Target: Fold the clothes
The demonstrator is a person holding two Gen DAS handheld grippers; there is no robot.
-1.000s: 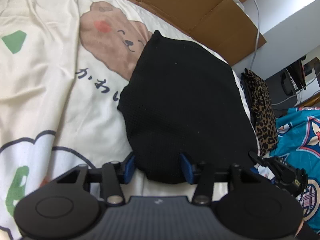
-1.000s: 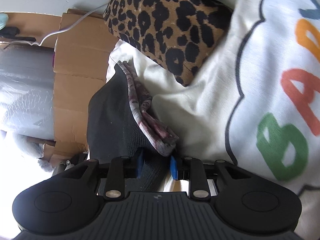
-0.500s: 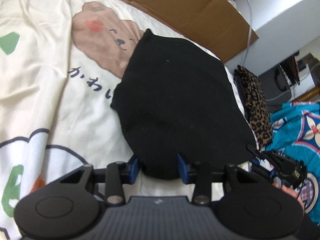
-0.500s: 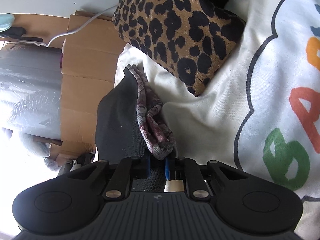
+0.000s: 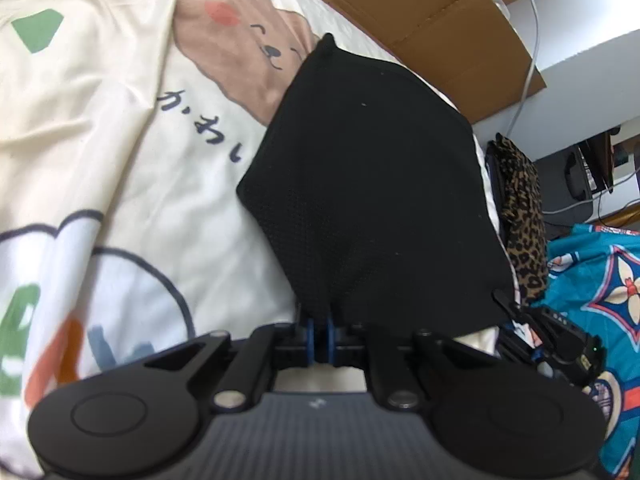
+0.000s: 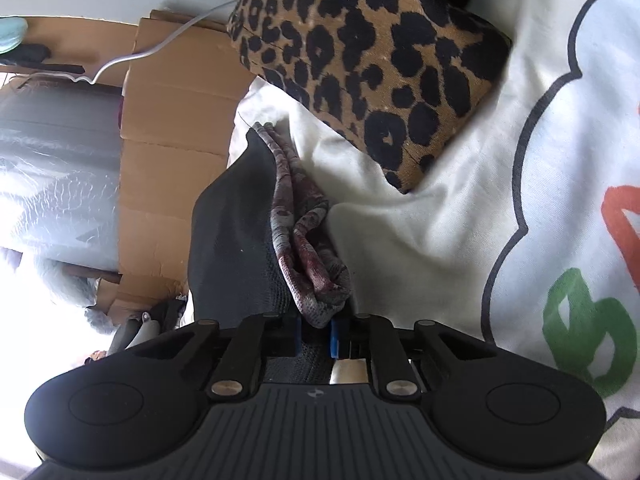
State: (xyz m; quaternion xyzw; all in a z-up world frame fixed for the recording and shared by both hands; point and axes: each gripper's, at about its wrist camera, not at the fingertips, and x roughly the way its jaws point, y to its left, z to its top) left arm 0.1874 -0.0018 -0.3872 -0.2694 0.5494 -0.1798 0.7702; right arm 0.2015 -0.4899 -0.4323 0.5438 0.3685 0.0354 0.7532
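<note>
Here, in the left wrist view, the left gripper point(image 5: 319, 334) is pinching the near edge of the black garment point(image 5: 372, 200), its blue pads nearly together. The garment is lying on the cream bedsheet point(image 5: 132, 184), covering part of its bear print and Japanese letters.

In the right wrist view, the right gripper point(image 6: 316, 336) is closing on the garment's point(image 6: 232, 248) bunched edge, pads pressing the fabric, near the leopard cushion point(image 6: 368, 60).

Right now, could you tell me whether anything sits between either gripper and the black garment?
Nothing visible does. The left gripper is shut on the near edge of the black garment. The right gripper is closing on its other near corner, with a patterned grey-red layer bunched between its jaws too.
</note>
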